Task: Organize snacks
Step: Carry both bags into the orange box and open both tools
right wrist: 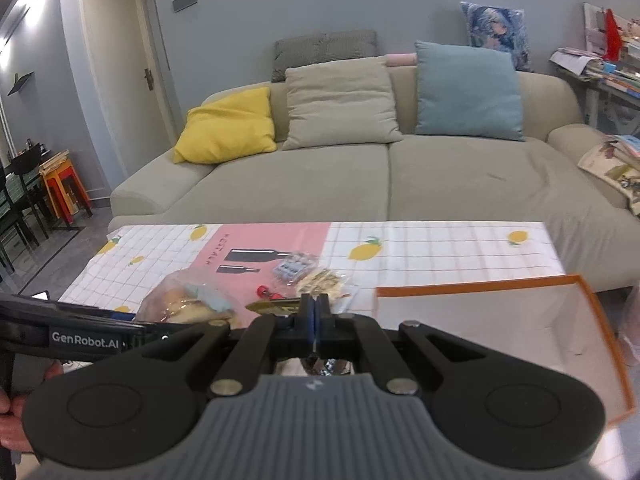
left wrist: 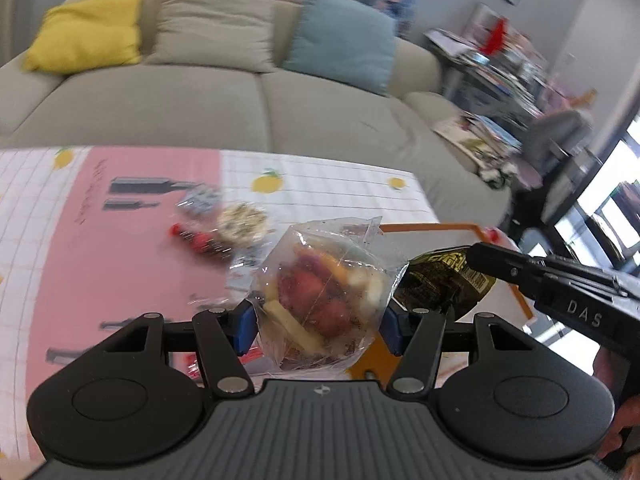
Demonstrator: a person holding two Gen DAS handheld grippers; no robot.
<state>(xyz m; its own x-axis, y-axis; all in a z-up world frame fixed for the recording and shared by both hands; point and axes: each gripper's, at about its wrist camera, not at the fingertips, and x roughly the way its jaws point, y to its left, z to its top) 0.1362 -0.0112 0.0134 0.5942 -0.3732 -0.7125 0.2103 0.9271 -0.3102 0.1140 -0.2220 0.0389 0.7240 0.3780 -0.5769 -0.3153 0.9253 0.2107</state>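
While level, left claw (left wrist: 320, 322) grips clear bag (left wrist: 324, 296).

Tablecloth (right wrist: 440, 248): white w/ thin grid lines, yellow lemon prints, plus a pink panel printed w/ dark bottles. Tray (right wrist: 600, 312) at 3 o'clock of the right wrist view: white, orange-rimmed. Clear bag (left wrist: 320, 292) is seen filled w/ red, pale yellow & orange pieces. Packet (left wrist: 440, 284) at its 3 o'clock: black/dark olive w/ yellow print. Loose snacks at 11 o'clock of the bag: blue-grey pack (left wrist: 200, 196), speckled cream pack (left wrist: 243, 220), red-and-dark sweets (left wrist: 196, 238). Pads (left wrist: 244, 326) are blue, gripper bodies black. Sofa (right wrist: 320, 176) is beige; cushions (right wrist: 228, 126) yellow, beige, teal, blue-patterned
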